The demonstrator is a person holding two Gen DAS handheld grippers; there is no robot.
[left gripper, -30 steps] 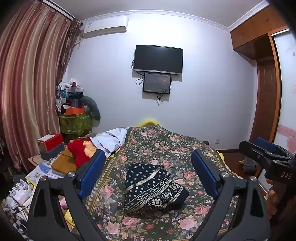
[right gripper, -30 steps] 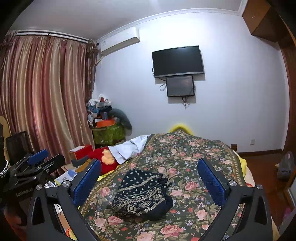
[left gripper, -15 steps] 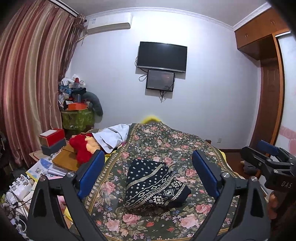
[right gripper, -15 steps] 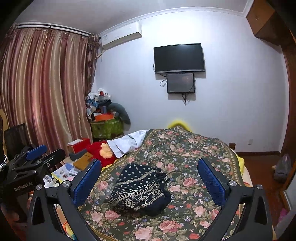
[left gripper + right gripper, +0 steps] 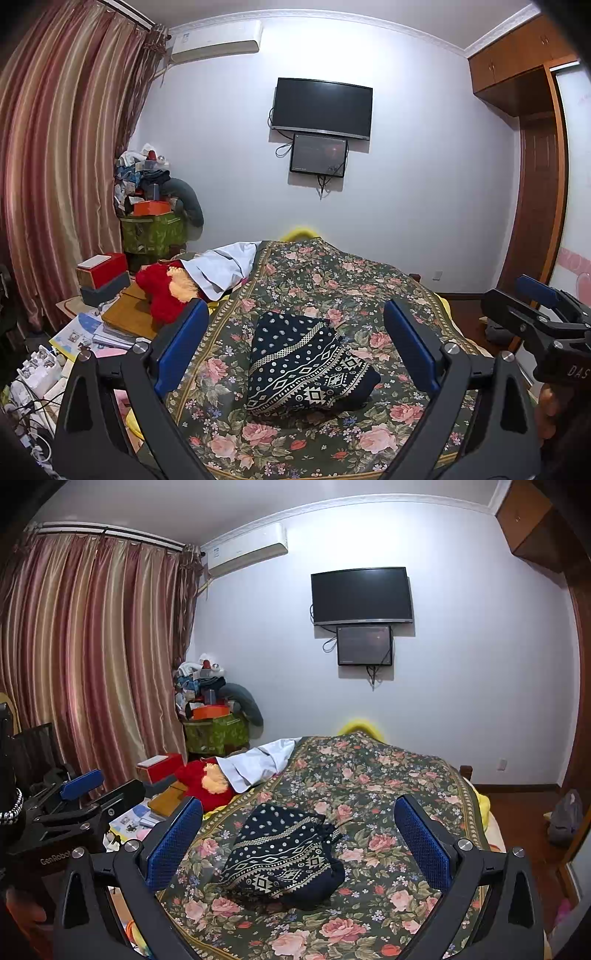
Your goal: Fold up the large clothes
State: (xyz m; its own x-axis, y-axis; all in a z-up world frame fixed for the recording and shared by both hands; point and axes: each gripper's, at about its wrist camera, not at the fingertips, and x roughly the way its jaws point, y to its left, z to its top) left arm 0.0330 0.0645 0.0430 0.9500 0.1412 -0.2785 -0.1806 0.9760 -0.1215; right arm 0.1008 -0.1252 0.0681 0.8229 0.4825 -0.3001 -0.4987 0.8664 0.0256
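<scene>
The dark navy garment (image 5: 306, 363) with cream dots and bands of diamond pattern lies folded into a thick, compact bundle. It rests near the middle of the floral bedspread (image 5: 343, 280), slightly puffed, with its patterned side up.

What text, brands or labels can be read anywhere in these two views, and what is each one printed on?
"DAS" – white letters on the body of the right gripper, cut off by the left wrist view's edge.
"GenRobot" – on the body of the left gripper, last letters partly hidden.
Air conditioner: a small label, too small to read.
Booklets beside the bed: print too small to read.
Patterned garment, both screens: no text visible.
</scene>
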